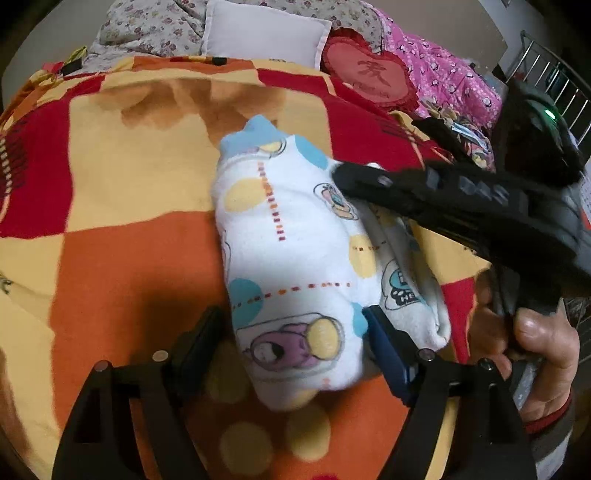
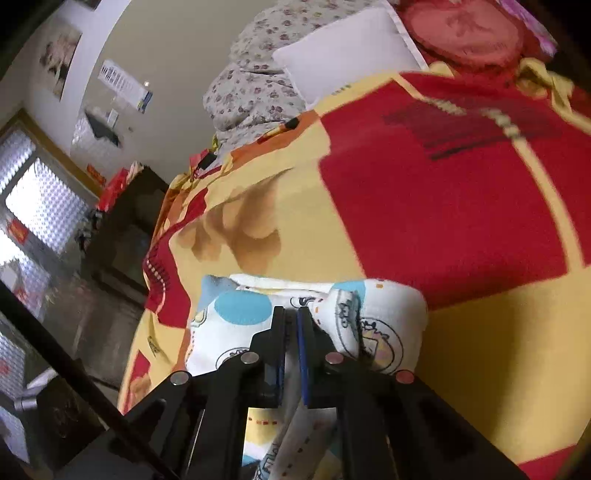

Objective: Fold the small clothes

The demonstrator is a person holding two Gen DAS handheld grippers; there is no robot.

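Note:
A small white garment (image 1: 295, 251) with blue and yellow dots and cartoon prints lies folded into a narrow bundle on the red, orange and yellow blanket (image 1: 118, 206). My left gripper (image 1: 291, 321) is open, its fingers on either side of the bundle's near end. My right gripper (image 2: 291, 314) is shut on a fold of the garment (image 2: 373, 317); in the left wrist view it reaches in from the right (image 1: 343, 173) over the bundle's far end.
A white pillow (image 1: 266, 33), a floral quilt (image 1: 147, 26), a red heart cushion (image 1: 369, 74) and pink fabric (image 1: 450, 70) lie at the head of the bed. The right wrist view shows a dark cabinet (image 2: 125, 229) and a window (image 2: 40, 199) beyond the bed's left edge.

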